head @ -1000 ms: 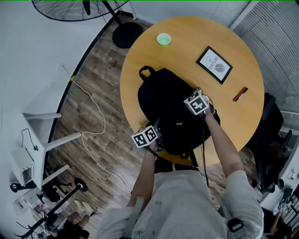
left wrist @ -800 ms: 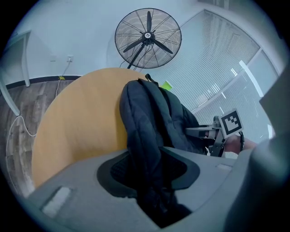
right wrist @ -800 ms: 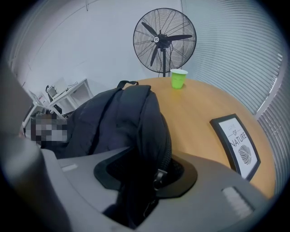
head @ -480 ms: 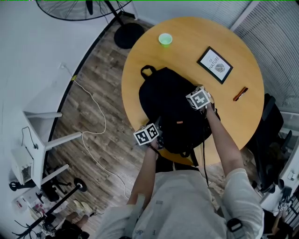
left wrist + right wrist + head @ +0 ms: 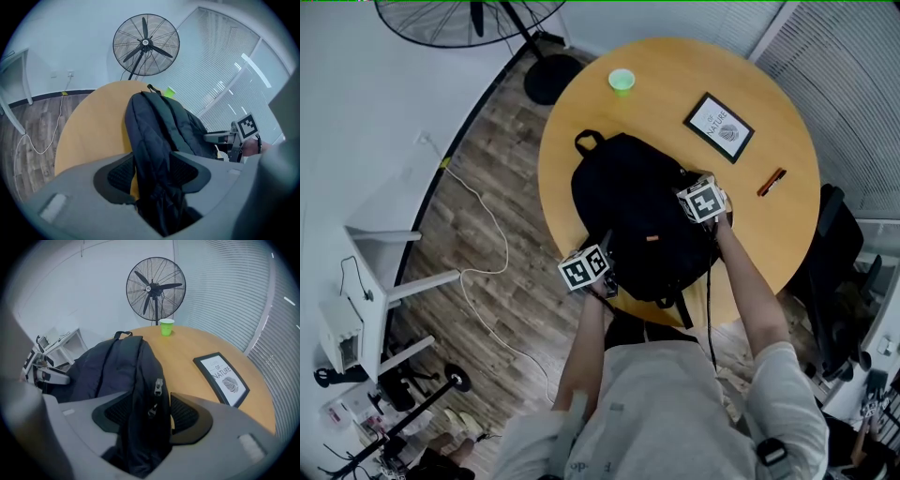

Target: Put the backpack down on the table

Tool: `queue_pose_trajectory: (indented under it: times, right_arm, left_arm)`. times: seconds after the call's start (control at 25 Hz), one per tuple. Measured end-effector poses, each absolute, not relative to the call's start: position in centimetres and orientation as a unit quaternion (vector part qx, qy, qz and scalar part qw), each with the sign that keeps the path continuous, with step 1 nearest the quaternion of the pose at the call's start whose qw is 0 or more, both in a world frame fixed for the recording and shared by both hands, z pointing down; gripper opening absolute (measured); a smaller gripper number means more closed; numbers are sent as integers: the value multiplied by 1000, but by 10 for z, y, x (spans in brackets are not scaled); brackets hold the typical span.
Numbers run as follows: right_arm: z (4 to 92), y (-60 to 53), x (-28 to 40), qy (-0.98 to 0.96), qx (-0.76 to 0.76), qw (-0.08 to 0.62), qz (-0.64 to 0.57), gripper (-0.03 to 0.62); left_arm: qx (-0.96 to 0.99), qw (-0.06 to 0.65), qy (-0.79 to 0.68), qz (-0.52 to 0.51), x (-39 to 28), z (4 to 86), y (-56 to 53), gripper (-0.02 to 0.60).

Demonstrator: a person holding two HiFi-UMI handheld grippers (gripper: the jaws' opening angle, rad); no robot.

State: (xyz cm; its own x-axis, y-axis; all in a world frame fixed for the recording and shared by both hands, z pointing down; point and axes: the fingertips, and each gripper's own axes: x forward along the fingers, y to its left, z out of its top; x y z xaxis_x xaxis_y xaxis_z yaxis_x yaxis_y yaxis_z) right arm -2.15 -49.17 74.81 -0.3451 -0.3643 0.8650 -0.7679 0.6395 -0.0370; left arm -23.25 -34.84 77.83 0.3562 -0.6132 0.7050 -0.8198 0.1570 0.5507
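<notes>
A black backpack (image 5: 637, 211) lies flat on the round wooden table (image 5: 769, 225), its carry loop pointing away from me. My left gripper (image 5: 609, 258) is at its near left corner and my right gripper (image 5: 686, 187) at its right edge. In the left gripper view, the left gripper (image 5: 152, 171) straddles a fold of backpack (image 5: 159, 131) fabric, with a gap of table showing beside one pad. The right gripper (image 5: 150, 413) straddles the zipper edge of the backpack (image 5: 122, 371), also with a gap. Both sets of jaws have just been opening and stand open around the fabric.
On the table beyond the backpack stand a green cup (image 5: 622, 80) and a framed picture (image 5: 718, 127), and an orange-and-black pen (image 5: 770, 182) lies near the right edge. A standing fan (image 5: 469, 19) is behind the table, a dark chair (image 5: 830, 272) at the right, and a white cable (image 5: 487, 272) trails on the floor.
The right gripper has shifted a little along the backpack's right edge. The left gripper stays at the near left corner. The backpack still lies on the table.
</notes>
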Motion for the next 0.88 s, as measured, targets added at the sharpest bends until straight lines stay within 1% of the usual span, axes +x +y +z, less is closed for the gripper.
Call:
queue_pose_trajectory:
  times: [0.08, 0.32, 0.52, 0.88]
  right_arm:
    - [743, -484, -15, -789, 368, 436, 229, 252]
    - [724, -461, -6, -794, 377, 419, 228, 250]
    - [708, -441, 2, -798, 386, 404, 224, 247]
    - [672, -400, -3, -820, 387, 363, 212, 244]
  left_arm:
    - [645, 510, -561, 100, -233, 771, -346, 244]
    - [657, 489, -566, 95, -233, 747, -332, 247]
    - [674, 456, -572, 101, -230, 722, -320, 247]
    - [703, 409, -572, 107, -209, 684, -289, 247]
